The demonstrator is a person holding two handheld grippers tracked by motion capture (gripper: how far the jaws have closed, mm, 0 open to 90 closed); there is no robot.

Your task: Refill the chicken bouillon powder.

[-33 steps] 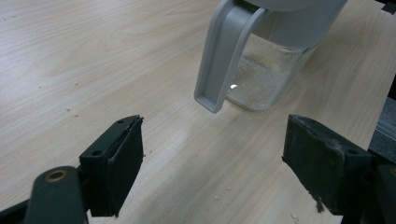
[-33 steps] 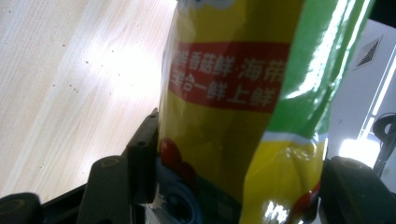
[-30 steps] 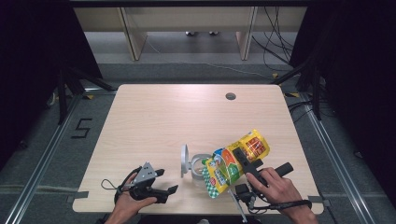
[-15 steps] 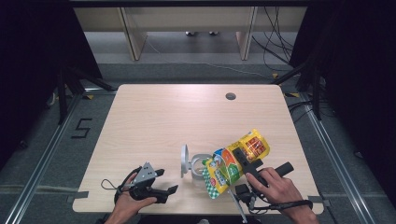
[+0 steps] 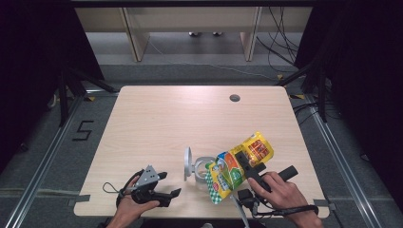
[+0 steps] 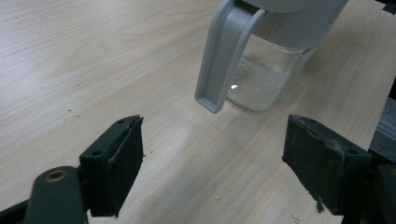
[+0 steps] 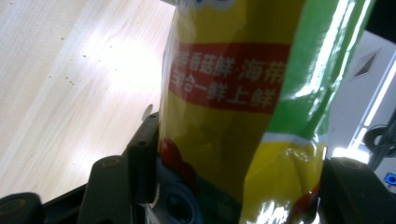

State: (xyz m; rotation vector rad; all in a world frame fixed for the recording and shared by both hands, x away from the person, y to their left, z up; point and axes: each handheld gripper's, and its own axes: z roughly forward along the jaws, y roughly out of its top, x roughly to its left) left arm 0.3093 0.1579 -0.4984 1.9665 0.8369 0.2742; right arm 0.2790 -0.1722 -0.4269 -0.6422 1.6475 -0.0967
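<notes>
A yellow and green snack bag hangs tilted over the table's front right, and my right gripper is shut on its middle. In the right gripper view the bag sits between the two black jaws of the right gripper. Just left of the bag stands a clear jar with its grey flip lid raised. My left gripper rests open near the front edge, pointing right toward the jar. Beyond the wide-apart jaws of the left gripper, the jar holds white grains behind its grey lid flap.
The wooden table has a round cable hole at its back right. Small crumbs lie on the wood near the jar. Dark floor, rails and cables surround the table, with shelf legs beyond its far edge.
</notes>
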